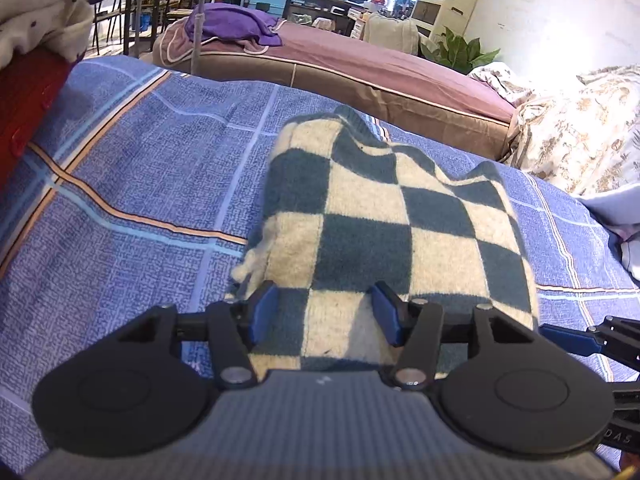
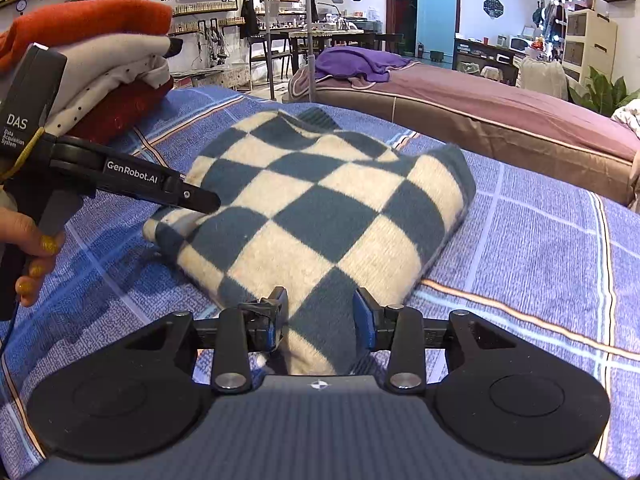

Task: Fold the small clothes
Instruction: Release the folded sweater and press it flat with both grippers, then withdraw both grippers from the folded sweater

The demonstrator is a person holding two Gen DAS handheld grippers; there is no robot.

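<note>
Behind the bed stretches a long room with shelves and a brown sofa; on the blue plaid bedsheet (image 2: 540,248) lies the folded blue-and-cream checkered knit garment (image 2: 320,208). To the left of the garment stands a stack of folded red, white and orange clothes (image 2: 104,64). It seems the fold is finished, so the next step is to lift the bundle: both grippers should close evenly on the near edge, through all layers. The left gripper (image 1: 324,308) has its jaws apart, the near edge of the garment between the pads. The right gripper (image 2: 320,316) also straddles the near corner; whether its pads press the cloth, I cannot tell.
</note>
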